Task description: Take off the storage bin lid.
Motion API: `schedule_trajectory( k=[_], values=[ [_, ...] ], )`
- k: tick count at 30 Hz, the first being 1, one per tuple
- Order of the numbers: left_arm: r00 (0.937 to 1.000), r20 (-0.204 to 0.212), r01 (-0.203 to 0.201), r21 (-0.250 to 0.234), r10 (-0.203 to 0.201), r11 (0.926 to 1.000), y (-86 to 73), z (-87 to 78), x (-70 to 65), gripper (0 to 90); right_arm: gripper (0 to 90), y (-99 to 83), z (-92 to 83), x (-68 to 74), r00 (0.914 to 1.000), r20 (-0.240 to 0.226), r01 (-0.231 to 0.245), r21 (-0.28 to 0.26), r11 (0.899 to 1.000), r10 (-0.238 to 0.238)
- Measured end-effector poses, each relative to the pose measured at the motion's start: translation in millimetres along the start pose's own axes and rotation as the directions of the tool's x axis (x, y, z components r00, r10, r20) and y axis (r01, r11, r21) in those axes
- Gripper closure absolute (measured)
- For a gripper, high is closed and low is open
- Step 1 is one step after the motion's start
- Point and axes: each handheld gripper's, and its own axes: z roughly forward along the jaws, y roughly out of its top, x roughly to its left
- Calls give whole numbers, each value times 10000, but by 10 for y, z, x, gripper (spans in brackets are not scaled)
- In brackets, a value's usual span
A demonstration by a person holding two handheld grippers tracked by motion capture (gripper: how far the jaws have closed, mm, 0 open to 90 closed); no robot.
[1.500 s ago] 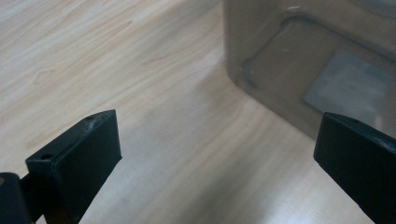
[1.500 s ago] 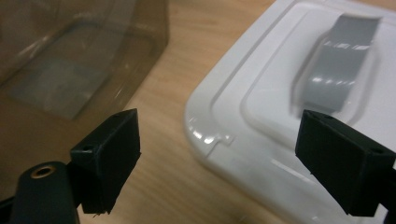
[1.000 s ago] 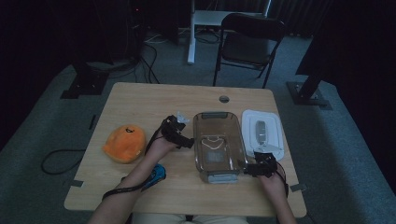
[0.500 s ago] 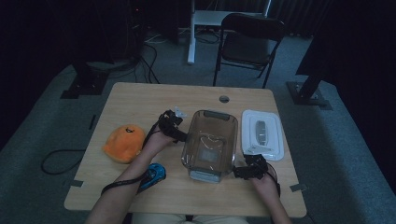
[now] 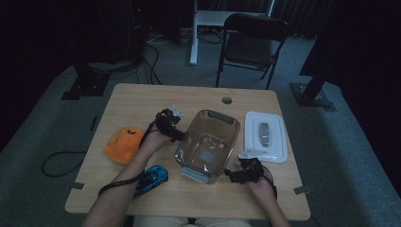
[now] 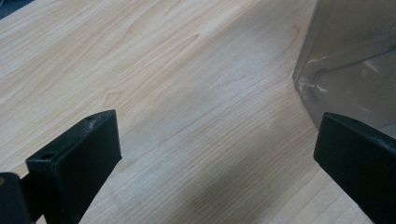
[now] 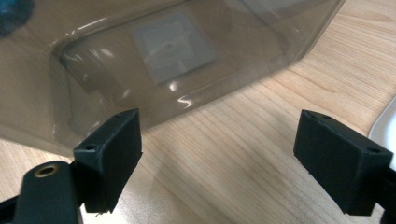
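A clear plastic bin (image 5: pixel 208 144) stands askew in the middle of the table, with nothing inside but a label on its floor. My left gripper (image 5: pixel 172 126) is at the bin's left wall. In the left gripper view it (image 6: pixel 219 144) is wide open over bare wood, with the bin's corner (image 6: pixel 355 60) just ahead of the right jaw. My right gripper (image 5: pixel 236 176) sits off the bin's near right corner. Its own view shows it (image 7: pixel 233 144) open, the bin wall (image 7: pixel 177 51) a short way ahead and nothing between the jaws.
The bin's white lid (image 5: pixel 264 136) lies flat to the right, and its edge (image 7: pixel 385 121) shows beside the right jaw. An orange plush (image 5: pixel 124 143) and a blue toy car (image 5: pixel 152 178) lie at the left. A folding chair (image 5: pixel 253 42) stands beyond the table.
The bin has turned and slid a little to the left. My right gripper has moved left along the front of the table. The left gripper has stayed by the bin's left wall.
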Motion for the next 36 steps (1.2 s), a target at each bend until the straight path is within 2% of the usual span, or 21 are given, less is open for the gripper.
schedule_trajectory(
  k=[2, 5, 9, 10, 14, 16, 17, 19, 24, 29, 30, 32, 36],
  values=[
    [10000, -54, -16, -36, 15, 10000, -16, -40, 9, 13, 147, -22, 5, -5, 10000, 46, 73, 20, 10000, -73],
    [9994, 64, 354, -135, -353, 9993, -39, -110, 38, 13, 145, -62, -13, -6, 9994, 184, 287, 1, 9996, -287],
    [9983, -100, 571, -311, -574, 9979, -82, -197, 96, 13, 144, -113, -46, -34, 9996, 147, 232, -111, 9997, -231],
    [9984, -90, 562, -309, -566, 9979, -94, -223, 113, 13, 144, -150, -67, -52, 9996, 127, 244, -286, 9993, -240],
    [9971, -194, 722, -441, -732, 9964, -155, -327, 170, 13, 144, -221, -118, -77, 9990, 271, 353, -301, 9989, -345],
    [9968, -38, 798, -662, -802, 9946, -194, -387, 205, 13, 144, -253, -155, -89, 9993, 292, 255, -292, 9992, -247],
    [9968, -39, 797, -754, -803, 9940, -214, -420, 216, 13, 144, -270, -171, -94, 9993, 294, 223, -308, 9993, -214],
    [9967, -301, 730, -777, -755, 9943, -241, -478, 234, 13, 144, -308, -197, -106, 9990, 393, 239, -274, 9993, -228],
    [9964, -385, 728, -787, -760, 9942, -320, -662, 302, 13, 144, -373, -244, -136, 9986, 513, 158, -181, 9997, -149],
    [9918, -580, 1094, -765, -1139, 9911, -440, -807, 395, 13, 142, -408, -269, -126, 9983, 547, 200, -73, 9998, -196],
    [9896, -592, 1261, -790, -1309, 9889, -480, -842, 424, 13, 141, -414, -271, -123, 9983, 545, 190, -42, 9998, -188],
    [9867, -744, 1383, -807, -1443, 9871, -541, -900, 468, 13, 141, -428, -272, -118, 9979, 584, 289, 95, 9995, -294],
    [9818, -783, 1669, -765, -1728, 9830, -642, -1013, 533, 13, 140, -448, -283, -124, 9975, 594, 372, 319, 9988, -390]
  ],
)
